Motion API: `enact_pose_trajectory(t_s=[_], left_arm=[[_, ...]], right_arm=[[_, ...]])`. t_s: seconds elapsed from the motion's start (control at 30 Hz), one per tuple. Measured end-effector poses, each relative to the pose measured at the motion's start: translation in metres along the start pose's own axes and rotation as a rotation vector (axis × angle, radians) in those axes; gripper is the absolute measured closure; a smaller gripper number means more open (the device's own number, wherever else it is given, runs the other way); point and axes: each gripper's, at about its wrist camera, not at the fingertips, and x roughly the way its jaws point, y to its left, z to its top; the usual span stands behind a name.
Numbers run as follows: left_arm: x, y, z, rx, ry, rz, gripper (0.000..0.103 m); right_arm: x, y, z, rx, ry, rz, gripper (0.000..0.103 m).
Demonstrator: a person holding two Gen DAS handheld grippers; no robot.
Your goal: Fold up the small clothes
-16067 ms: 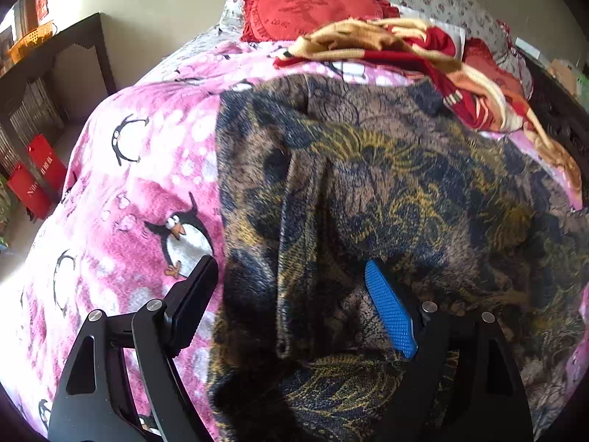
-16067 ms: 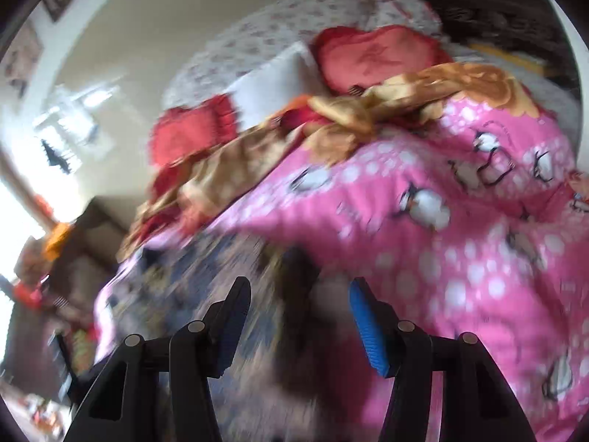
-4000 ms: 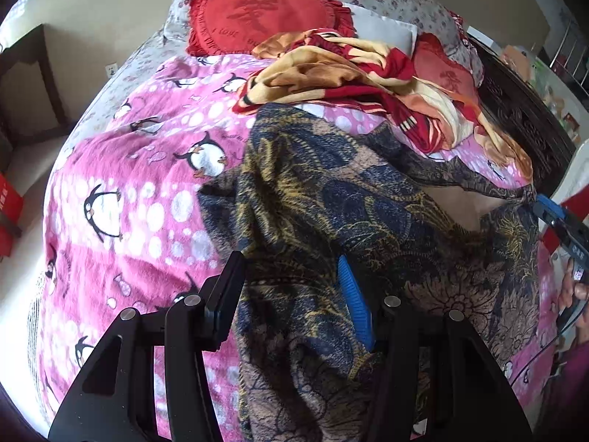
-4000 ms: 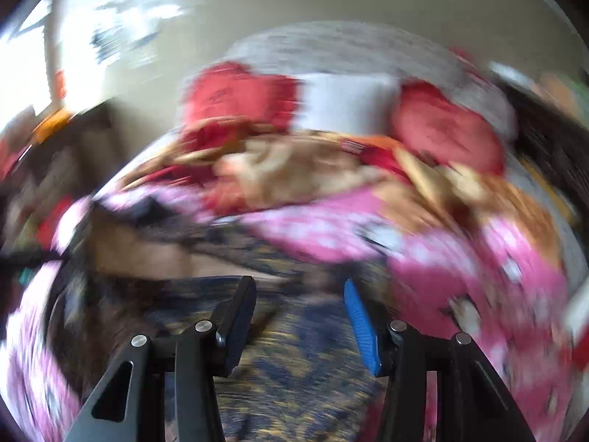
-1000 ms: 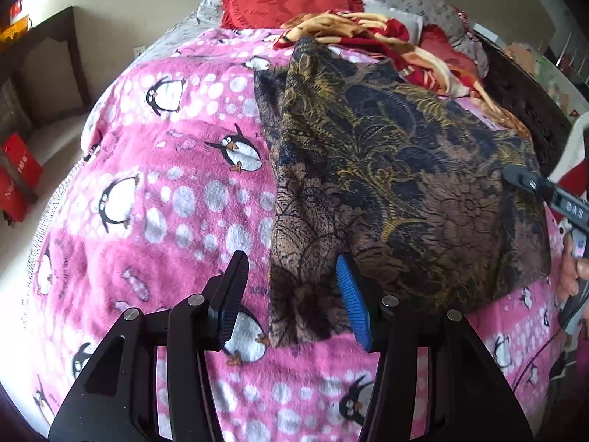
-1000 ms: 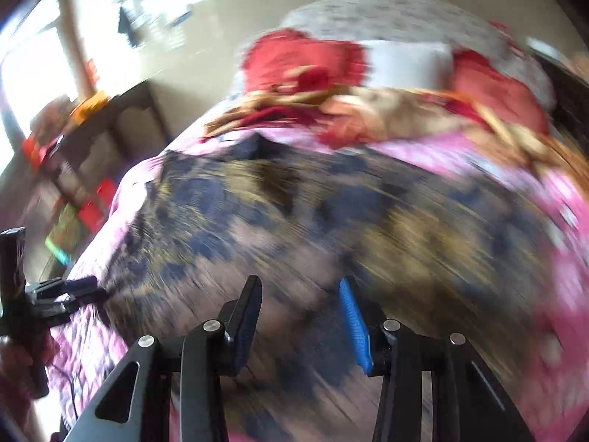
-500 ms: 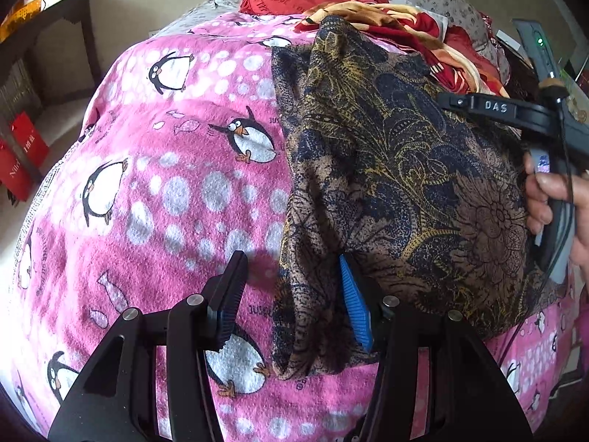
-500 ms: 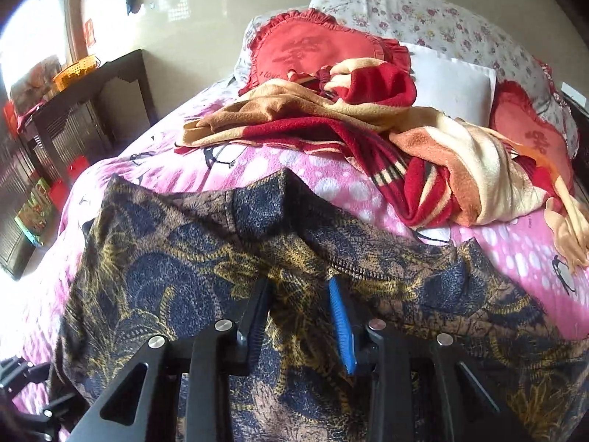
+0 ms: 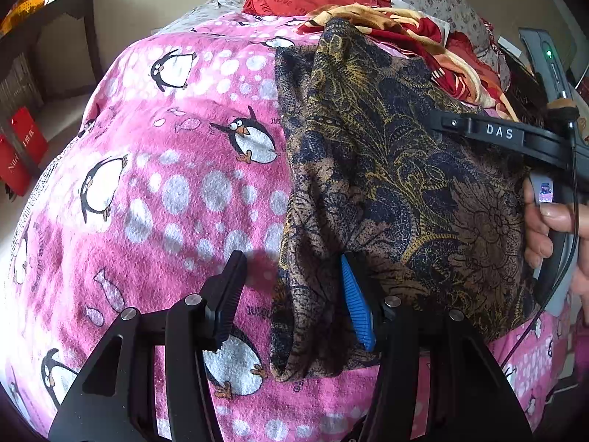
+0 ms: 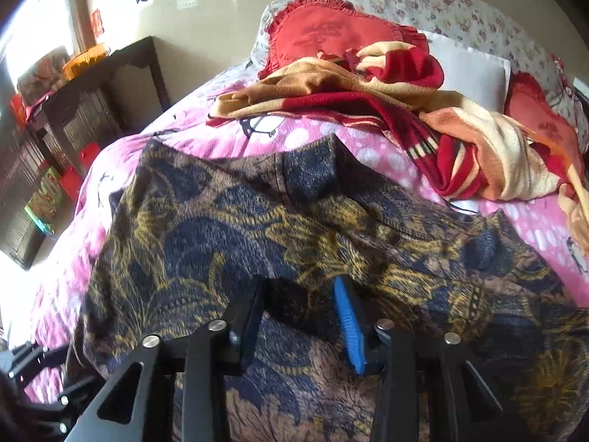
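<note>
Garment [image 9: 397,169], a dark blue-and-gold floral piece, lies on the pink penguin blanket [image 9: 165,191]. My left gripper [image 9: 291,294] stands wide open, its blue pad touching the cloth's left edge (the black finger over bare blanket). My right gripper [image 10: 298,313] hovers parted over the fabric, gripping nothing. At twelve o'clock: a crumpled red-and-tan blanket [image 10: 386,92] and a red heart cushion [image 10: 331,33].

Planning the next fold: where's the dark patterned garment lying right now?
The dark patterned garment lies on the pink penguin blanket, right of centre in the left wrist view, its far end by the red-and-tan blanket near the pillows.
</note>
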Motion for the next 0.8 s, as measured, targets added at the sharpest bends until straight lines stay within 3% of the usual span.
enact_pose_trajectory(t_s=[0.07, 0.27, 0.37, 0.53, 0.6, 0.67, 0.8], left_arm=[[0.0, 0.001, -0.001, -0.005, -0.003, -0.003, 0.05], [0.0, 0.001, -0.003, -0.016, -0.019, -0.02, 0.044], [-0.002, 0.007, -0.006, -0.05, -0.042, -0.098, 0.031], [-0.006, 0.02, -0.012, -0.121, -0.083, -0.179, 0.029], [-0.006, 0.026, -0.015, -0.147, -0.106, -0.234, 0.025], [-0.006, 0.032, -0.018, -0.178, -0.126, -0.265, 0.025], [-0.007, 0.033, -0.02, -0.181, -0.141, -0.277, 0.025]], right_arm=[[0.002, 0.007, 0.003, -0.022, 0.025, -0.006, 0.051], [0.001, 0.017, 0.008, -0.067, 0.048, -0.05, 0.051], [-0.01, 0.029, 0.015, -0.079, 0.033, -0.017, 0.05], [-0.008, 0.056, 0.028, -0.111, 0.042, 0.033, 0.049], [-0.003, 0.067, 0.036, -0.105, 0.058, 0.077, 0.044], [0.001, 0.081, 0.042, -0.107, 0.064, 0.096, 0.032], [0.015, 0.119, 0.056, -0.18, 0.091, 0.087, 0.026]])
